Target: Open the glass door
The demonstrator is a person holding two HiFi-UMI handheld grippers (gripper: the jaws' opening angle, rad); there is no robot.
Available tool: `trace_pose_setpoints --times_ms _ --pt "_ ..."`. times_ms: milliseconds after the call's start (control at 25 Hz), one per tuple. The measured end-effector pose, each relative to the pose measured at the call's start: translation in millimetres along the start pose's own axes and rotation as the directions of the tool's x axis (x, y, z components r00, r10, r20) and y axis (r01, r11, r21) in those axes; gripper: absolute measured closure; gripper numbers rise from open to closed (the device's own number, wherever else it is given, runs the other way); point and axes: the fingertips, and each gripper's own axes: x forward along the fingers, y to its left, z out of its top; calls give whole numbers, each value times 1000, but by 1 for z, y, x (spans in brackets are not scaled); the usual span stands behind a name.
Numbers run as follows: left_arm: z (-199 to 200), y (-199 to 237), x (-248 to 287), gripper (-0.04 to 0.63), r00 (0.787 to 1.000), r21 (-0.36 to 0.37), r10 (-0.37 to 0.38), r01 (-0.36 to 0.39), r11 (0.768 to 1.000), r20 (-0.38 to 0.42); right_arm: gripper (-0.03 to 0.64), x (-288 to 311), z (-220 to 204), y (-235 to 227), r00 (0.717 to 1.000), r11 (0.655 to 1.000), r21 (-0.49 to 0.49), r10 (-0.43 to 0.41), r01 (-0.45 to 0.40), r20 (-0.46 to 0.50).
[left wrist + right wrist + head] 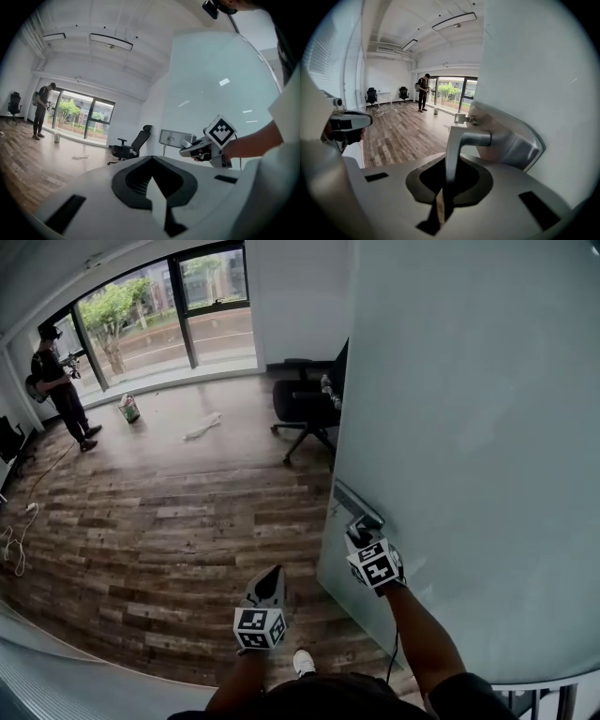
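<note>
The tall, pale frosted glass door [469,427] fills the head view from 12 round to 5 o'clock. Its free edge runs down the middle of the picture. On that edge, at about 4 o'clock from centre, sits a silver metal lock plate [511,140] carrying a silver metal lever handle [461,140].

The right claw [361,524] is closed on this handle. In the right gripper view the lever bends down from the plate and runs straight in between the two jaws, which pinch it from either side.

The left claw [271,573] hangs in the air at 6 o'clock, over the brown wooden plank floor [169,521]. It is apart from the door, with its jaws together and nothing between them. It points toward 12 o'clock.

Just past the door's edge, at 12 o'clock, stands a black wheeled office chair [305,404], partly hidden by the glass. At 10 o'clock a person in dark clothes [58,381] stands before a wide, dark-framed window [169,310]. A small green and white container [128,409] is on the floor near them.
</note>
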Motion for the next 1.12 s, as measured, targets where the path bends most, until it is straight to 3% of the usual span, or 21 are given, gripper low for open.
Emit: trace_pose_setpoints --times_ms 400,760,1000,1120 --pt "0 6 41 594 999 17 -19 19 1000 -28 592 21 -11 -88 996 995 36 -90 91 -26" --pt "-7 -1 77 594 999 10 11 -10 1000 -47 594 32 -30 -170 992 985 125 -114 119 -45" --pt "1 -11 106 594 1000 -72 6 -8 997 -26 594 35 -41 -227 988 974 171 -141 149 -60" --pt "7 -21 114 594 1000 -12 -5 5 1000 -28 594 36 -49 -252 985 968 181 -164 172 -63"
